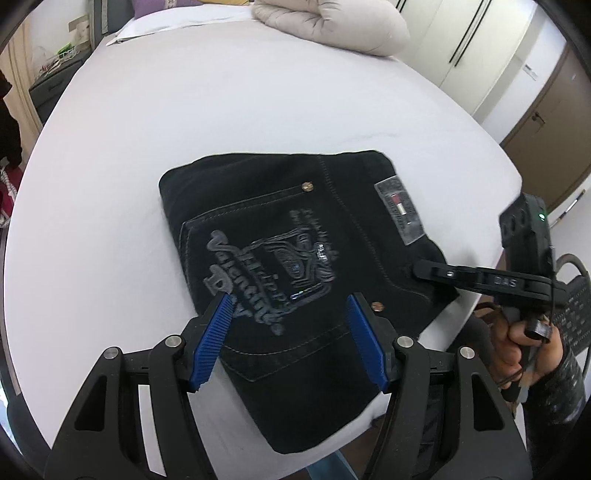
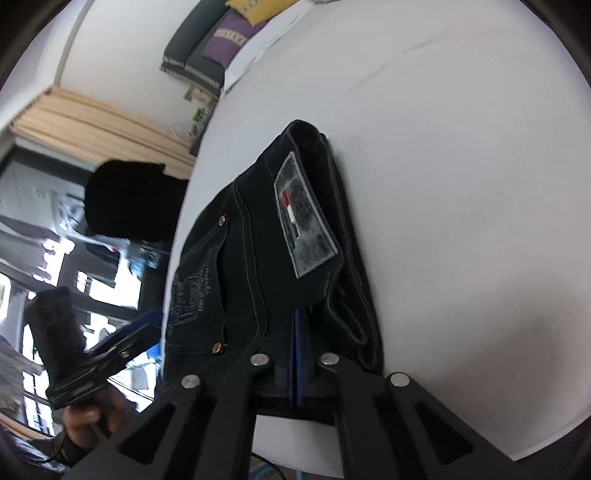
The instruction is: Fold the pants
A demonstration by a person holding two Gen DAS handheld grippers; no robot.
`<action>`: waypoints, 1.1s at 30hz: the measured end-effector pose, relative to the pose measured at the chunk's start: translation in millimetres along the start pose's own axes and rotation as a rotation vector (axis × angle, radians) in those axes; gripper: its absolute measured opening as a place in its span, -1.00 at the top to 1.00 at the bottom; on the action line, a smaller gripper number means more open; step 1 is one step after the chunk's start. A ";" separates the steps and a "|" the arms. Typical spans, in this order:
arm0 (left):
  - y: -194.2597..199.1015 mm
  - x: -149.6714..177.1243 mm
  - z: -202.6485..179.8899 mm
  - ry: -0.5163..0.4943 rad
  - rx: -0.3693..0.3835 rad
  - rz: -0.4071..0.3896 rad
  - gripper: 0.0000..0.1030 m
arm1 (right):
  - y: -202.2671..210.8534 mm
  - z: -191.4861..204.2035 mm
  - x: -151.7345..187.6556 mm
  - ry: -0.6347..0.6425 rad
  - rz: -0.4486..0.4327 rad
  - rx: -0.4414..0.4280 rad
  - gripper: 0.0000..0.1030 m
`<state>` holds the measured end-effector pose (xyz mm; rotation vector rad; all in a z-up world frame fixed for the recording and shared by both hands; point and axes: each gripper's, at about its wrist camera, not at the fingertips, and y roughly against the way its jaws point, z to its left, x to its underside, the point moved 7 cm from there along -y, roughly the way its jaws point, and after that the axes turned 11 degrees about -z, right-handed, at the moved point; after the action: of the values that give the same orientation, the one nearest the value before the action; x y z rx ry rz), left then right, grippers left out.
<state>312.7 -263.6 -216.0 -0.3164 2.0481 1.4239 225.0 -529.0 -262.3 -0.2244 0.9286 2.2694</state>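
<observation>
Black jeans (image 1: 280,229), folded into a compact rectangle, lie on the white bed sheet (image 1: 184,110) near its front edge. A back pocket with grey embroidery and a grey brand patch (image 1: 399,210) face up. My left gripper (image 1: 290,301) hovers open over the embroidered pocket, blue pads spread apart with nothing between them. My right gripper (image 1: 417,268) comes in from the right, shut, its tips at the waistband edge of the pants. In the right wrist view its blue pads (image 2: 295,325) are pressed together against the fold of the jeans (image 2: 251,258), with no cloth visible between them.
A beige rolled duvet (image 1: 332,22) lies at the far end of the bed, with a purple pillow (image 2: 225,37) beyond. White wardrobe doors (image 1: 461,37) and a brown door (image 1: 546,129) stand to the right. A person's hand (image 1: 517,343) holds the right gripper's handle.
</observation>
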 end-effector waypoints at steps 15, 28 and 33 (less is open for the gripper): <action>-9.1 10.3 94.9 0.271 0.008 -0.015 -0.27 | 59.1 -15.8 -40.7 -0.002 -0.110 0.091 -0.18; -60.2 13.5 92.4 0.470 0.270 0.097 -0.26 | -61.6 -2.5 -69.7 -0.015 0.161 -0.003 0.09; -67.1 5.9 79.3 0.360 0.240 0.126 0.06 | -68.3 3.4 -62.3 0.033 0.161 0.067 0.38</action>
<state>370.5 -216.9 -288.8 -0.3684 2.5437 1.2420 316.6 -523.1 -274.0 -0.1629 1.0719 2.3826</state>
